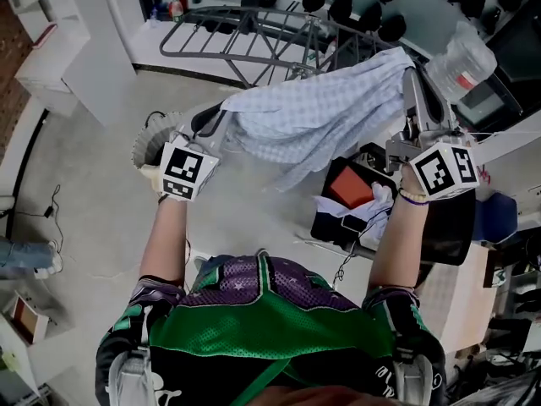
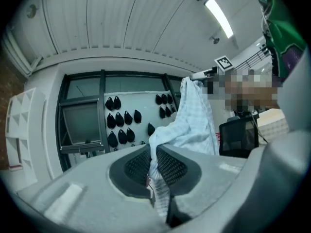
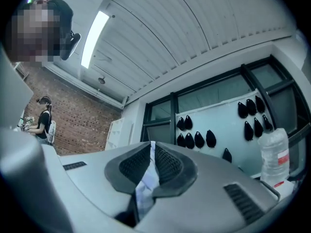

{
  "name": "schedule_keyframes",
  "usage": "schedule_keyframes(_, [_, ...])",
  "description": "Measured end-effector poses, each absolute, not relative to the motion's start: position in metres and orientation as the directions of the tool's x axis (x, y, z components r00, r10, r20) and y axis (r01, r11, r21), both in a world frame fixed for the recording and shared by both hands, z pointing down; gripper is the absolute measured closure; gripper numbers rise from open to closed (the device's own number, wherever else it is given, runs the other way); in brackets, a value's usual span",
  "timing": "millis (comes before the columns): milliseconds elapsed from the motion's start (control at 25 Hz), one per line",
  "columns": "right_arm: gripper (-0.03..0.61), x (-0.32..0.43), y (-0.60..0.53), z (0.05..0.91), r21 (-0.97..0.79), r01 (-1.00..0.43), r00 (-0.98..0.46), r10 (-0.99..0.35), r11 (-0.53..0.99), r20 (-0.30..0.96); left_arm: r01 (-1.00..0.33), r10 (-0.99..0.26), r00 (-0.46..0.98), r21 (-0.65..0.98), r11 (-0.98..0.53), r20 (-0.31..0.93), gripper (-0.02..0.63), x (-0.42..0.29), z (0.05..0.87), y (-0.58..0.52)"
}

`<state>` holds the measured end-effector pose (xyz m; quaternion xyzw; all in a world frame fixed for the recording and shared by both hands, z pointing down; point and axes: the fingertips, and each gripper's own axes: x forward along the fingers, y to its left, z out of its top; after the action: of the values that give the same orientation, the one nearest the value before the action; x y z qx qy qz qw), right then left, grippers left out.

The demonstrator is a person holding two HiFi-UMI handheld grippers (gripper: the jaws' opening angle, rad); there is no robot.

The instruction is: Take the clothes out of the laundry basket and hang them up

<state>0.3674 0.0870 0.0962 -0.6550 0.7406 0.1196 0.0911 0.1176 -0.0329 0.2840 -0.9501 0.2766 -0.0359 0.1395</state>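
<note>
Left hand-held gripper (image 1: 215, 118) and right hand-held gripper (image 1: 412, 79) each grip one end of a pale blue checked garment (image 1: 321, 112) in the head view, so that it hangs spread between them above the floor, the right end higher than the left. Beyond the garment, on the far side, stands a grey drying rack (image 1: 254, 32). Just right of the right hand-held gripper is a clear plastic bottle (image 1: 461, 66). Below the garment, near the person's right arm, sits a black container (image 1: 325, 218) holding something orange and some white cloth. In the left gripper view the left hand-held gripper (image 2: 154, 166) has its jaws drawn narrow on a fold of the checked garment (image 2: 192, 120), the dark pads pressing the cloth from both sides; the cloth rises from there to the far right, up to the right hand-held gripper (image 2: 200, 77). A white wall panel behind carries rows of black teardrop shapes (image 2: 126, 118). In the right gripper view the right hand-held gripper (image 3: 151, 161) is likewise narrow, pinching a strip of the checked garment (image 3: 145, 191) between its pads. The plastic bottle (image 3: 274, 154) stands at the right, the black teardrop shapes (image 3: 199, 140) lie beyond, and a second person (image 3: 43, 120) stands far left by a brick wall (image 3: 80, 120).
</note>
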Motion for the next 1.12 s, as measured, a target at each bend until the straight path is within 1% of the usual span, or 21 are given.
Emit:
schedule_keyframes(120, [0.549, 0.398, 0.1, 0.118, 0.019, -0.995, -0.097, -0.958, 0.096, -0.269, -0.538, -0.556, 0.83, -0.326, -0.778, -0.044, 0.577, 0.13, 0.257, -0.029])
schedule_keyframes(280, [0.549, 0.434, 0.123, 0.145, -0.034, -0.996, -0.075, -0.96, 0.087, -0.27, -0.554, -0.569, 0.819, -0.37, -0.746, -0.079, 0.578, 0.158, 0.23, -0.02])
schedule_keyframes(600, [0.549, 0.503, 0.16, 0.192, -0.123, -0.992, 0.0, -0.973, 0.029, -0.23, -0.569, -0.603, 0.793, -0.451, -0.688, -0.081, 0.578, 0.207, 0.198, -0.012])
schedule_keyframes(880, [0.548, 0.52, 0.154, 0.213, -0.109, -0.993, -0.02, -0.981, 0.042, -0.193, -0.614, -0.652, 0.754, -0.437, -0.657, -0.078, 0.578, 0.212, 0.19, -0.029])
schedule_keyframes(1120, [0.548, 0.507, 0.111, 0.244, -0.07, -0.993, -0.091, -0.99, 0.099, -0.11, -0.657, -0.681, 0.722, -0.436, -0.615, -0.127, 0.578, 0.209, 0.178, -0.075])
